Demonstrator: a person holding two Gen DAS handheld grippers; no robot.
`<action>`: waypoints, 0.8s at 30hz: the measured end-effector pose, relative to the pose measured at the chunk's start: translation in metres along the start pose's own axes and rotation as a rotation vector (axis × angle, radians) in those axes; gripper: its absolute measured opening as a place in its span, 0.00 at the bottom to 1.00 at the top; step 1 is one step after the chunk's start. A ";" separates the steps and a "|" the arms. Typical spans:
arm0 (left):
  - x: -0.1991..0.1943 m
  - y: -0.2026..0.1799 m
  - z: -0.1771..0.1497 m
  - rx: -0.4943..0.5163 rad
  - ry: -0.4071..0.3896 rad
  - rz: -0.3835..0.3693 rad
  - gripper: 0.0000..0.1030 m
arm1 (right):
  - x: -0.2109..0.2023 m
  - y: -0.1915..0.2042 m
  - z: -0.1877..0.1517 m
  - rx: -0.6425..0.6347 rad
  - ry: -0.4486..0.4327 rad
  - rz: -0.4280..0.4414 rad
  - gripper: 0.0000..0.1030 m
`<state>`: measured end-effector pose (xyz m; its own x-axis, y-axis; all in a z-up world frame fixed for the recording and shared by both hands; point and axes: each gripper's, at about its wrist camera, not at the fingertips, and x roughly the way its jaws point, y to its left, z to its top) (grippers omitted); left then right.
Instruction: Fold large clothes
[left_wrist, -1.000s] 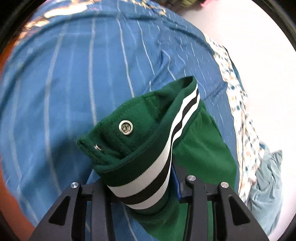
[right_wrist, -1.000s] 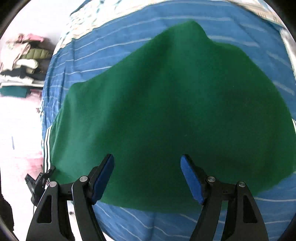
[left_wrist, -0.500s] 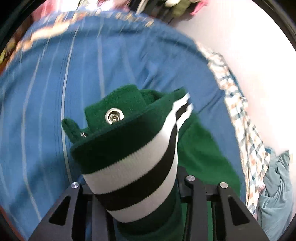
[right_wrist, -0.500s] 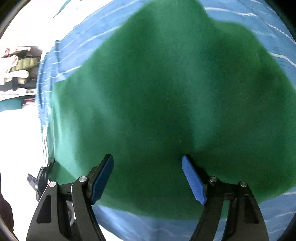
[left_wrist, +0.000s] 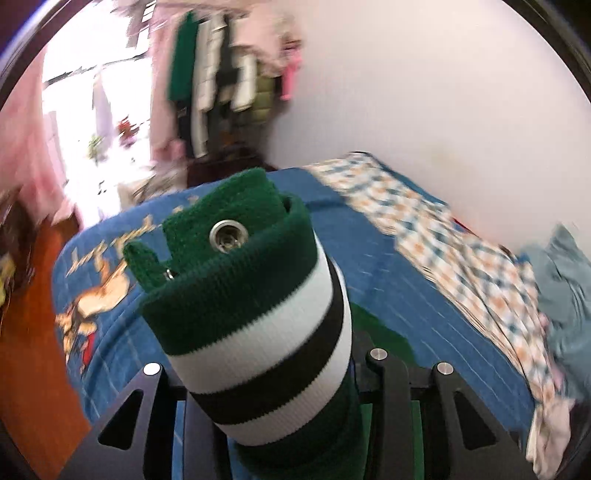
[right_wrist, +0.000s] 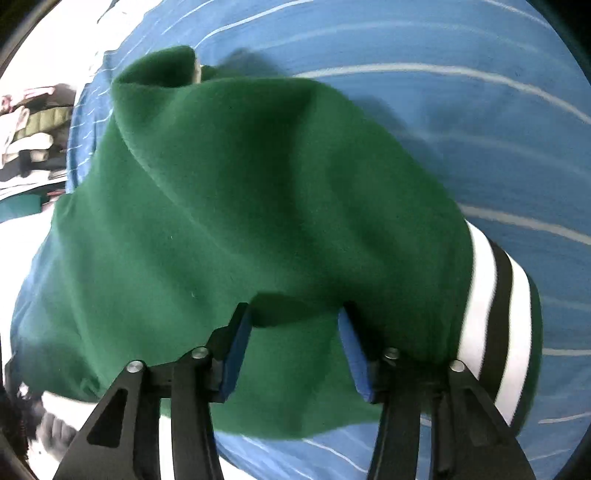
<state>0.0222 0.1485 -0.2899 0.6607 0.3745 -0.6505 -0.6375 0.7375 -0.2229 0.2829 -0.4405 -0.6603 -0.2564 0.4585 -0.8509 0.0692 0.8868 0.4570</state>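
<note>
- The green jacket (right_wrist: 258, 206) lies mostly spread over a blue striped bedsheet (right_wrist: 461, 122) on the bed, its body rumpled into soft ridges, with one corner standing up as a fold at the far left.
- Its ribbed hem band (left_wrist: 266, 332), green with white and black stripes, is bunched into a thick roll and lifted clear of the sheet; a metal snap button (left_wrist: 228, 235) shows on the green placket at the top of the roll.
- The left gripper (left_wrist: 280, 391) has that band pinched between its fingers, set narrow around the thick fabric, which fills the gap and hides the pads.
- In the right wrist view the same striped band (right_wrist: 495, 325) appears at the jacket's right edge, resting on the sheet.
- The right gripper (right_wrist: 295, 350) hangs just over the jacket's near edge, its blue pads (right_wrist: 236, 354) still apart but drawing together, a fold of green cloth between them; I cannot tell whether the pads press on it yet.
- Further out on the bed, a checked cloth (left_wrist: 461, 258) runs along the right side of the sheet, with a pale teal garment (left_wrist: 565, 288) beside it.
- A cartoon print (left_wrist: 96, 291) marks the sheet's far left end.
- Beyond the bed, hanging clothes (left_wrist: 221, 81) blur against a plain wall.
</note>
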 end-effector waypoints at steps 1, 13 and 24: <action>-0.004 -0.015 -0.002 0.024 0.001 -0.032 0.31 | -0.003 0.002 0.000 -0.005 0.003 0.012 0.61; -0.012 -0.231 -0.141 0.473 0.216 -0.456 0.30 | -0.062 -0.079 -0.040 0.188 -0.049 0.254 0.61; 0.061 -0.279 -0.237 0.612 0.455 -0.405 0.31 | -0.107 -0.105 -0.058 0.179 -0.110 0.165 0.61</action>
<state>0.1458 -0.1676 -0.4396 0.4848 -0.1479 -0.8620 0.0254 0.9876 -0.1552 0.2472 -0.5866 -0.6021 -0.1223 0.5928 -0.7960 0.2733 0.7911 0.5472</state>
